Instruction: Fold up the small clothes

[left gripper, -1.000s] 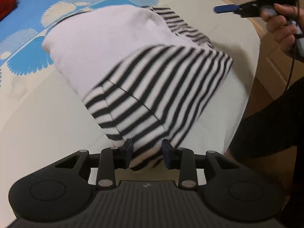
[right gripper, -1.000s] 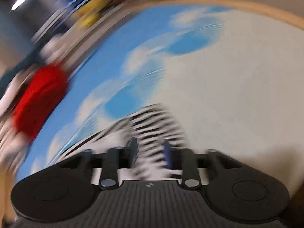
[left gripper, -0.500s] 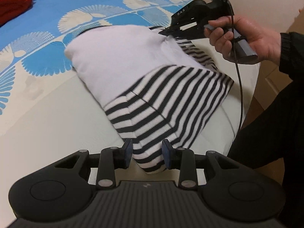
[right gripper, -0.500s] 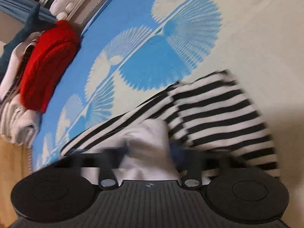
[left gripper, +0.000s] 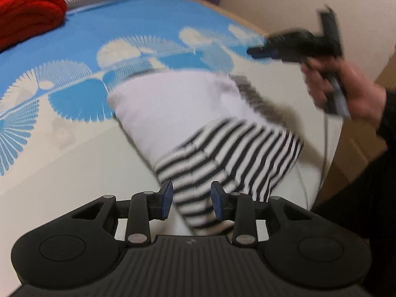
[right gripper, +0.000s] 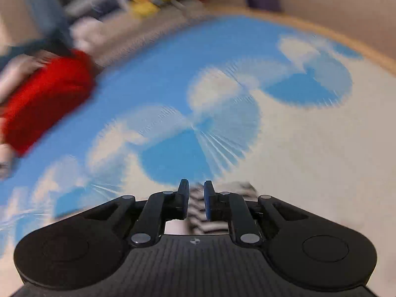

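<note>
A small garment, white (left gripper: 173, 104) in its far half and black-and-white striped (left gripper: 235, 153) in its near half, lies folded on the bedspread (left gripper: 61, 160). My left gripper (left gripper: 193, 199) is shut on the striped near end, whose tip pokes back between the pads. My right gripper (left gripper: 257, 52), held by a hand (left gripper: 358, 94), hovers blurred above and beyond the far striped edge, apart from it. In the right wrist view the right gripper (right gripper: 196, 198) shows a narrow gap, its jaws opening. The striped cloth (right gripper: 198, 212) seen through that gap lies below, not pinched.
A folded red knit (left gripper: 27, 17) sits at the far left of the bed, also the red knit (right gripper: 47, 94) in the right wrist view. The bedspread is blue with white fan shapes (left gripper: 123, 29) farther off. The bed's edge (left gripper: 329, 148) runs down the right, beside a dark sleeve.
The right gripper came down onto the garment's far striped edge, then pulled up and away to the right without it. The left gripper rose a little, still holding the striped end.
</note>
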Action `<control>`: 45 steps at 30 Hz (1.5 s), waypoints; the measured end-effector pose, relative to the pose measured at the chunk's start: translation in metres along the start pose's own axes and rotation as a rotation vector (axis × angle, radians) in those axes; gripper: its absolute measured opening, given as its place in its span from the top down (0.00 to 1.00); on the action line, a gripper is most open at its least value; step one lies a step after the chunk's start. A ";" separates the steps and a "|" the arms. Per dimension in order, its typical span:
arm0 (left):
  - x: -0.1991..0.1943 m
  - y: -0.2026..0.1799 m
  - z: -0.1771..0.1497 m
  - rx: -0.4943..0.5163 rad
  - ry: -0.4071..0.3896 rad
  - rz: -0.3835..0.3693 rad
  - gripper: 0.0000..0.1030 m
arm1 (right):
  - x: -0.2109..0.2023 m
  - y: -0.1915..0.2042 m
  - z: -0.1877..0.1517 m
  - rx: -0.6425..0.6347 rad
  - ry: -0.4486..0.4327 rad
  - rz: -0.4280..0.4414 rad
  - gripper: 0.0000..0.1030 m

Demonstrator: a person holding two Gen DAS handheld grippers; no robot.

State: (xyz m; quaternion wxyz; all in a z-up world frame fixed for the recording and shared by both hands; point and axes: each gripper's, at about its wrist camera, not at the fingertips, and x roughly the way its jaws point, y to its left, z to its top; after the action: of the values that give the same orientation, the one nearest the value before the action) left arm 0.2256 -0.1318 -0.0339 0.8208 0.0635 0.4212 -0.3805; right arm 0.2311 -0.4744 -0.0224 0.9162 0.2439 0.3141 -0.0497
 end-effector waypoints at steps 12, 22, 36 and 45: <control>0.065 -0.024 -0.006 0.041 0.143 0.049 0.65 | -0.015 0.000 -0.109 -0.539 0.490 0.224 0.48; 0.041 0.047 0.016 -0.465 -0.130 -0.005 0.18 | -0.010 -0.037 -0.057 -0.178 0.362 0.193 0.36; 0.112 0.095 0.004 -0.784 -0.096 -0.195 0.12 | 0.011 -0.018 -0.089 -0.341 0.502 0.219 0.35; 0.111 0.085 0.016 -0.673 -0.097 -0.160 0.47 | 0.011 -0.002 -0.092 -0.375 0.493 0.234 0.71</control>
State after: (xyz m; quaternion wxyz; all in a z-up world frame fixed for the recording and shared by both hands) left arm 0.3330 -0.1426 -0.1239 0.7824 -0.2619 0.4872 -0.2862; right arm 0.1891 -0.4313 -0.0925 0.8410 0.1099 0.4998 0.1753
